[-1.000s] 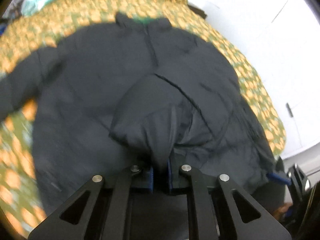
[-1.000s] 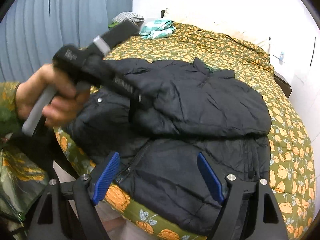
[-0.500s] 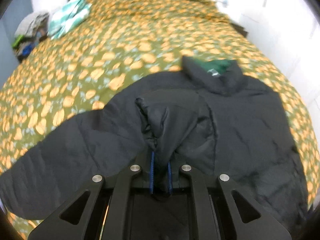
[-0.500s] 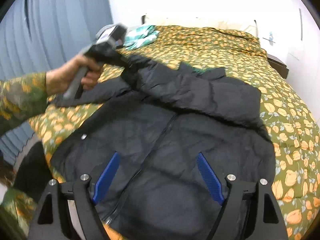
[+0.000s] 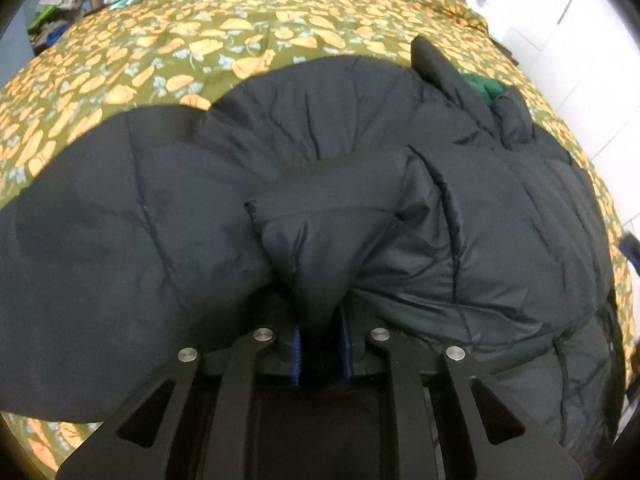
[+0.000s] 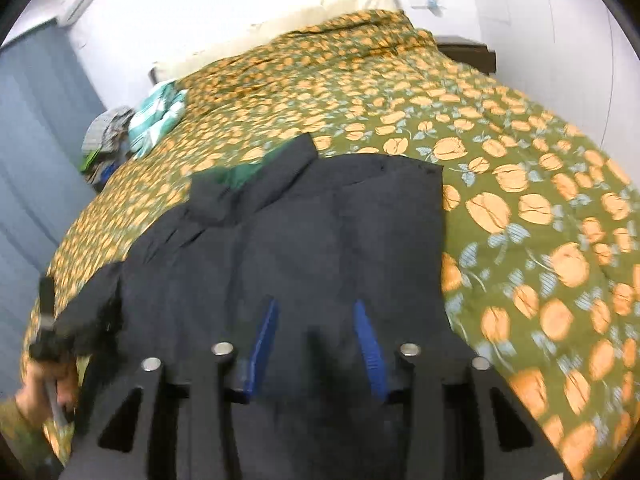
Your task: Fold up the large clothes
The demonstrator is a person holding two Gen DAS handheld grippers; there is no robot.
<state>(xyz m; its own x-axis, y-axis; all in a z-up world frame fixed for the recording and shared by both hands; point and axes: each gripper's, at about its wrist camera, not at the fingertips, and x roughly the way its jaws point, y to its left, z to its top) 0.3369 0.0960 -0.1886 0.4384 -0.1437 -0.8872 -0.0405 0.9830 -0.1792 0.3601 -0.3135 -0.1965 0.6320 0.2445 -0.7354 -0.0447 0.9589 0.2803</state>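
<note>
Room: white walls, blue-grey curtain [image 6: 36, 152] at left of rt view.
Bed: big bed w/ olive bedspread [image 6: 520, 168], orange flower print; pale pillows [image 6: 304, 20] at far end.
Clutter: small pile of clothes [image 6: 136, 128] on far left side of bed, teal-white striped piece on top.
Jacket: black puffer jacket [image 5: 500, 208] lies spread on near part of bed, collar [image 6: 256, 188] toward far end, green lining [image 5: 486, 88] showing inside it. One sleeve stretches out to left in left view.
Left tool: left tool [image 5: 322, 344] has its blue pads nearly together, pinching a bunched fold of jacket fabric; fold puffs up just ahead of the tips. Jaws have just eased apart a little, fabric stays between them.
Right tool: right tool [image 6: 316, 344] hovers over jacket body, blue pads apart; jaws have just been closing. Blurry, can't tell if pads touch cloth.
Hand: person's left hand [image 6: 44, 392] w/ patterned sleeve grips left tool's handle at lower left of rt view.
</note>
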